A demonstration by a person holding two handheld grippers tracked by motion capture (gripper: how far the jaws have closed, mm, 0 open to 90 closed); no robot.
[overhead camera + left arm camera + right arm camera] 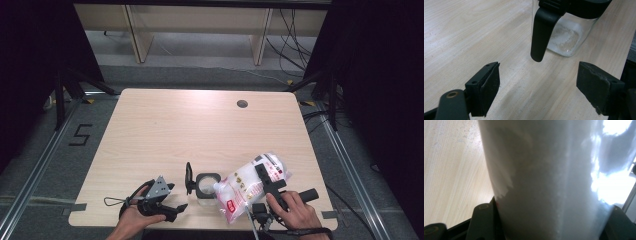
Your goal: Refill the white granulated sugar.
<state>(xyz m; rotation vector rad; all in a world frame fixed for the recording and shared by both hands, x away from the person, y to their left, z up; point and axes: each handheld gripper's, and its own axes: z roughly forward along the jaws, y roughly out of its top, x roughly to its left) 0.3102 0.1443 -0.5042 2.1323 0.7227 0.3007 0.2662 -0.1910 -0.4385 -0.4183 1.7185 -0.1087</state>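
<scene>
Two hands come in at the near edge of the worktop [150, 125]; the left hand [131, 220] holds the left gripper [537, 83] just above the wood, its jaws apart with nothing between them; just beyond them in the left gripper view stands a glass jar [565, 37] with a black rim and a black handle [541, 35] hanging down its side, a thin layer of white grains in its bottom; the jar stands near the worktop's near edge, between the two hands; the right hand [295, 210] holds the right gripper [270, 182], clamped on a plastic bag [252, 185] of white grains with red print; the bag lies tilted, its low corner at the jar's open mouth, its far end raised to the right; in the right gripper view the bag's pale side stands between the jaws.
</scene>
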